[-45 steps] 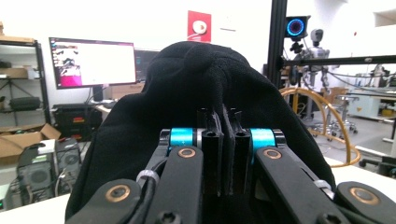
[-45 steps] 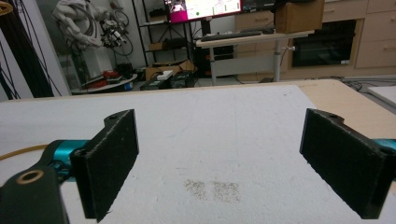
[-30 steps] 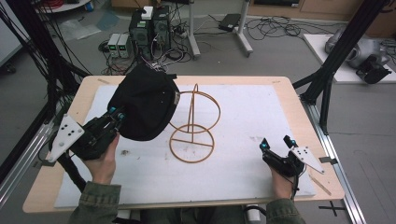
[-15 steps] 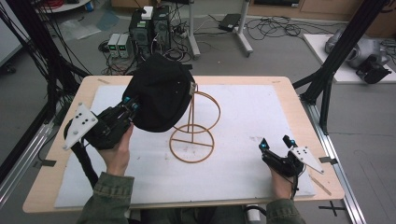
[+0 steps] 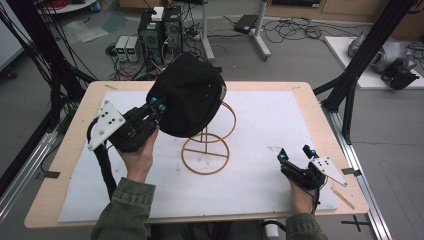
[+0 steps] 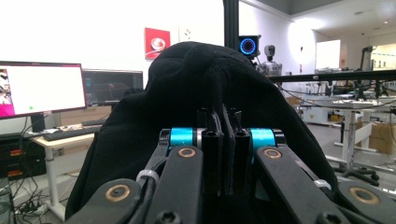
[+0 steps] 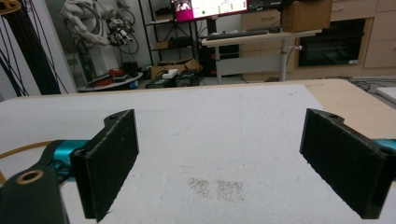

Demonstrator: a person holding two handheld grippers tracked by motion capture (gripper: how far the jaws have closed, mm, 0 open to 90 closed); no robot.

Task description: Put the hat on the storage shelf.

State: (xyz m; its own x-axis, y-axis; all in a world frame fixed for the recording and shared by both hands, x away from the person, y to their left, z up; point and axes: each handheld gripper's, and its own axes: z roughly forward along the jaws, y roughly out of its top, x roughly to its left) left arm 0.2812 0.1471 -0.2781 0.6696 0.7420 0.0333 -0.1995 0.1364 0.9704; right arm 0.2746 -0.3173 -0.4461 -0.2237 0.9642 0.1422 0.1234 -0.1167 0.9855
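Hat (image 5: 192, 100) pinched by its edge in left gripper (image 5: 159, 106), hanging over wire stand (image 5: 207, 145). Right gripper (image 5: 295, 159) rests on mat, jaws wide, empty. Next, likely: lower hat squarely onto stand's top.

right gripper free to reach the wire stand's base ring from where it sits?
Probably yes. The right gripper rests open on the white mat, with bare mat between it and the wire stand. The black hat, clamped in the left gripper, hangs over the stand's top, not its base ring.
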